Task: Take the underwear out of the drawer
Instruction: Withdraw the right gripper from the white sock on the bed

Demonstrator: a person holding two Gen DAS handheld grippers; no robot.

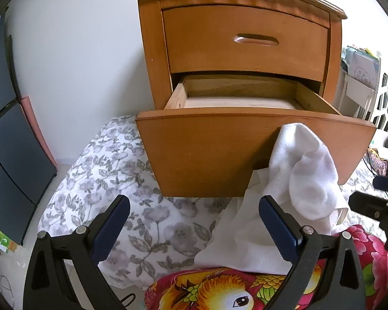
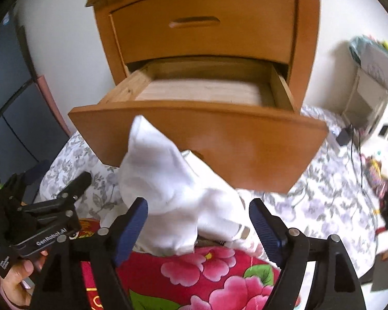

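A two-drawer nightstand of orange-brown wood (image 1: pixel 245 51) stands against a white wall, its upper drawer (image 1: pixel 245 41) closed and its lower drawer (image 1: pixel 253 152) pulled out toward the viewer, showing a pale bare wooden bottom. The white cotton underwear (image 1: pixel 302 170) lies outside the drawer, heaped just in front of the drawer's curved front panel, resting on a second white cloth (image 1: pixel 245 245) and on a red blanket with pink flowers (image 2: pixel 194 271). A white bedsheet with grey leaf print (image 1: pixel 111 193) spreads beneath and to the left. The left gripper (image 1: pixel 194 230) has its blue-padded jaws wide apart and grips nothing; the underwear is to its right. The right gripper (image 2: pixel 198 228) likewise stands wide, the white heap lying just beyond and between its fingers, not clamped. A hand (image 2: pixel 18 281) holds the left gripper's handle at near left.
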